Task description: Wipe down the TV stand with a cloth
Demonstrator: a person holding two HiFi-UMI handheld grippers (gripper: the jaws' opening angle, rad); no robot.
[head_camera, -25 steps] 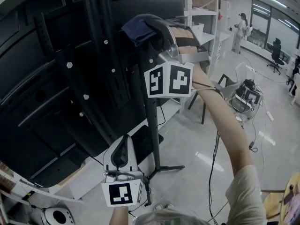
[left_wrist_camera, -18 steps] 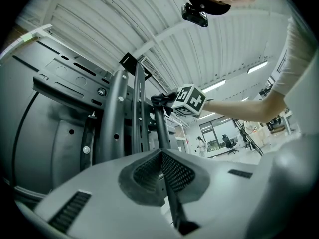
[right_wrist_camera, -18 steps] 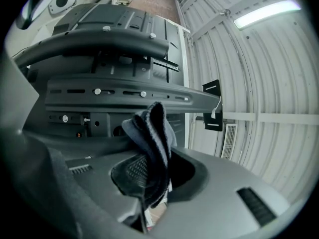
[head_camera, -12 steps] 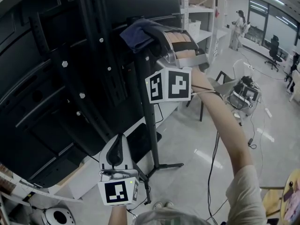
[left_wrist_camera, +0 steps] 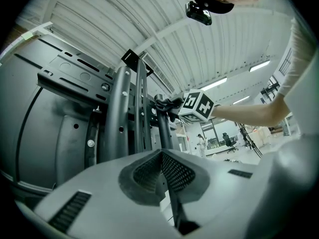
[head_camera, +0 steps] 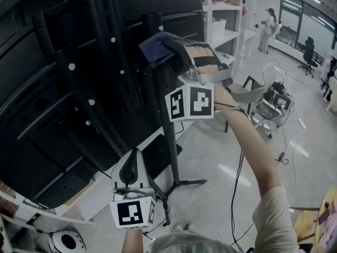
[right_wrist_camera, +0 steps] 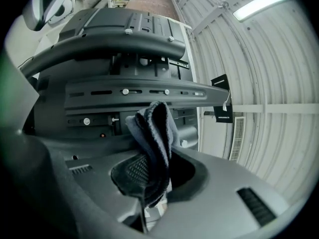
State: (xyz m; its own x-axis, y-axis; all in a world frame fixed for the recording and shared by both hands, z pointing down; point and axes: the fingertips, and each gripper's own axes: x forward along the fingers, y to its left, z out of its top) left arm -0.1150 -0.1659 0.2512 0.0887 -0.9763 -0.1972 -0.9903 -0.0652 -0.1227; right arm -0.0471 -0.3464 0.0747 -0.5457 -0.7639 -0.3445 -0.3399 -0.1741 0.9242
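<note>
The black TV stand's upright pole (head_camera: 163,109) rises from its floor legs behind the dark back of the TV (head_camera: 47,78). My right gripper (head_camera: 167,46) is shut on a dark blue cloth (head_camera: 154,47), pressed against the pole near its top. In the right gripper view the cloth (right_wrist_camera: 154,136) bunches out of the closed jaws in front of the mounting brackets (right_wrist_camera: 129,91). My left gripper (head_camera: 131,168) hangs low beside the pole's lower part, shut with nothing in it. The left gripper view looks up the pole (left_wrist_camera: 162,128).
White shelving (head_camera: 224,20) stands behind the stand. A folding chair (head_camera: 247,96) and equipment with cables (head_camera: 276,107) sit on the floor to the right. A low white shelf (head_camera: 100,194) lies under the TV. A person (head_camera: 269,20) stands far off.
My right gripper has slid the cloth slightly down and right along the pole's top. The left gripper has drifted a little lower.
</note>
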